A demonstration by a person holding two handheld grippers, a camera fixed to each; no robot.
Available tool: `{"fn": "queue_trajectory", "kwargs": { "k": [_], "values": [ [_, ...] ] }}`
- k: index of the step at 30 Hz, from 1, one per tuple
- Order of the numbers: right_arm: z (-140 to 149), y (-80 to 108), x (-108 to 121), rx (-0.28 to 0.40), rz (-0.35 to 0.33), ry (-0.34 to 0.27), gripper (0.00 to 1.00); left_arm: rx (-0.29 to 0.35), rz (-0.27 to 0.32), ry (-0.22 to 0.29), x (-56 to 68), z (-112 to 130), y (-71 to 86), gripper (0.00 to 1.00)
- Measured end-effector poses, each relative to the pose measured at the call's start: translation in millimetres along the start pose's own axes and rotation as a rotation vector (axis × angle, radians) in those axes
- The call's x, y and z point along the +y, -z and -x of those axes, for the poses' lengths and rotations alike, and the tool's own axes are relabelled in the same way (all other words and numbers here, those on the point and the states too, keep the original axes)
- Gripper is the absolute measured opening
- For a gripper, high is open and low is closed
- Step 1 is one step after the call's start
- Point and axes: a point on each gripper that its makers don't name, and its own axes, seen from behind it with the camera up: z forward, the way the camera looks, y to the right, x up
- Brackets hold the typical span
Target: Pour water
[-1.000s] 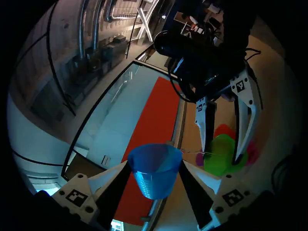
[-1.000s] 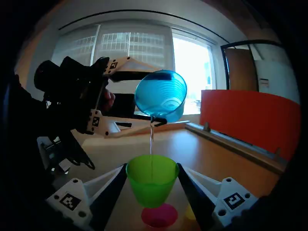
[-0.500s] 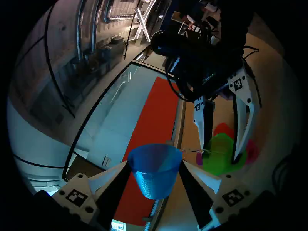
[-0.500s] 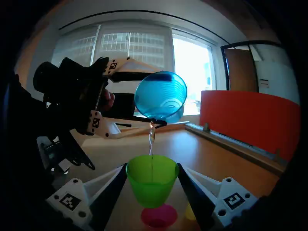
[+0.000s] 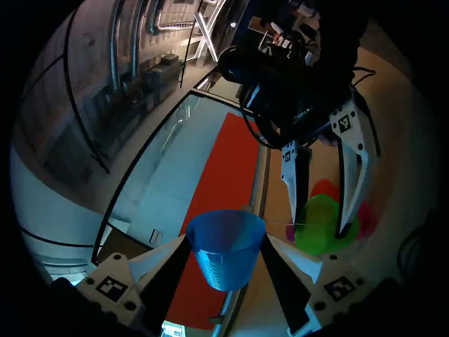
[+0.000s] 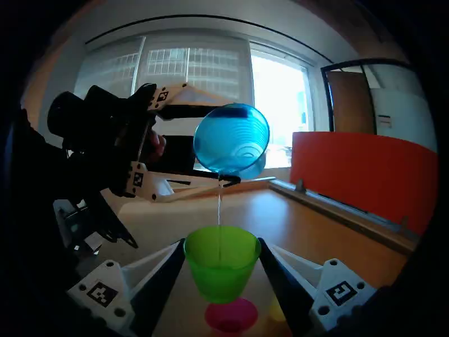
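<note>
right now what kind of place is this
Most likely an office or meeting room: a long wooden table, an orange desk partition along its edge, and big windows facing another building.

Nothing legible showing. Black-white square markers (image 6: 102,294) sitting on right gripper (image 6: 221,242) and left gripper (image 5: 224,237): patterns, no characters. Small notice (image 6: 384,118) hanging on white panel (image 6: 399,101), possibly printed, too small for reading.
</note>
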Motion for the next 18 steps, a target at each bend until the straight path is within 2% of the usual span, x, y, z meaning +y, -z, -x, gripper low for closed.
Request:
{"fn": "queue_trajectory", "kwargs": {
  "k": [18],
  "values": [
    [0.3,-0.8,0.0,-0.001,0.0,0.003,0.94,-0.006,-0.001,-0.029,0.7,0.8,0.6,0.85]
  ]
}}
